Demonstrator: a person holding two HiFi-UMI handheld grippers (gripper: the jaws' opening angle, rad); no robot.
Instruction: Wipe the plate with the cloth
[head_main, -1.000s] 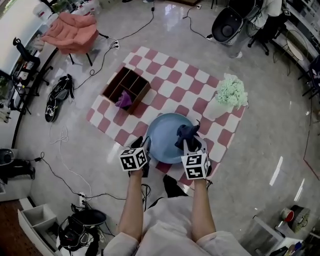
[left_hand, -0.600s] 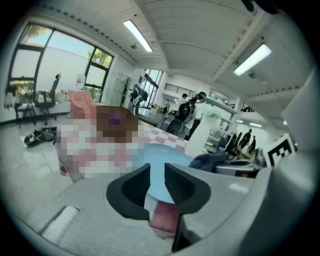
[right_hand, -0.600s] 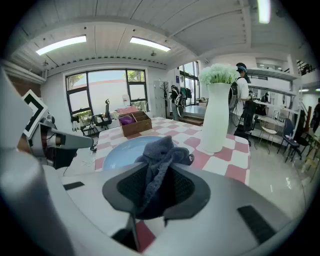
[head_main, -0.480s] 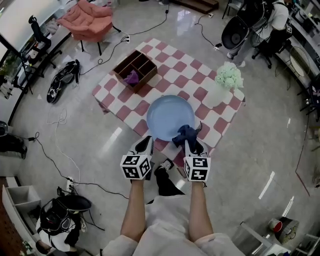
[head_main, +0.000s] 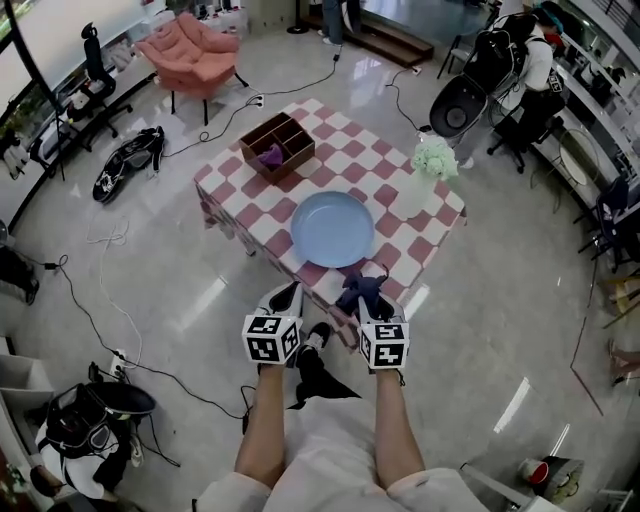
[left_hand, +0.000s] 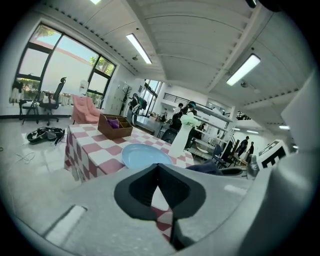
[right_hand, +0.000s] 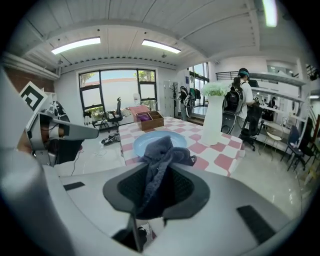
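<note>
The light blue plate (head_main: 332, 228) lies empty on the red-and-white checked table (head_main: 360, 160); it also shows ahead as the plate (left_hand: 145, 156) and the plate (right_hand: 150, 142) in the two gripper views. My right gripper (head_main: 365, 300) is shut on the dark blue cloth (head_main: 360, 290) at the table's near edge, short of the plate. The cloth (right_hand: 162, 152) bunches up out of the right gripper (right_hand: 157, 172). My left gripper (head_main: 285, 298) hangs beside it, off the table edge. The left gripper (left_hand: 158, 172) has just been closing and is shut with nothing in it.
A wooden compartment box (head_main: 277, 145) with a purple thing in it stands at the table's far left. A white vase of pale green flowers (head_main: 425, 165) stands at the right. A pink armchair (head_main: 195, 50), floor cables (head_main: 110, 300) and people by the chairs (head_main: 520, 50) surround the table.
Both grippers have drawn back from the plate to the table's near edge, the cloth going with the right one. The left jaws have gone from open to shut. The table now looks farther off.
</note>
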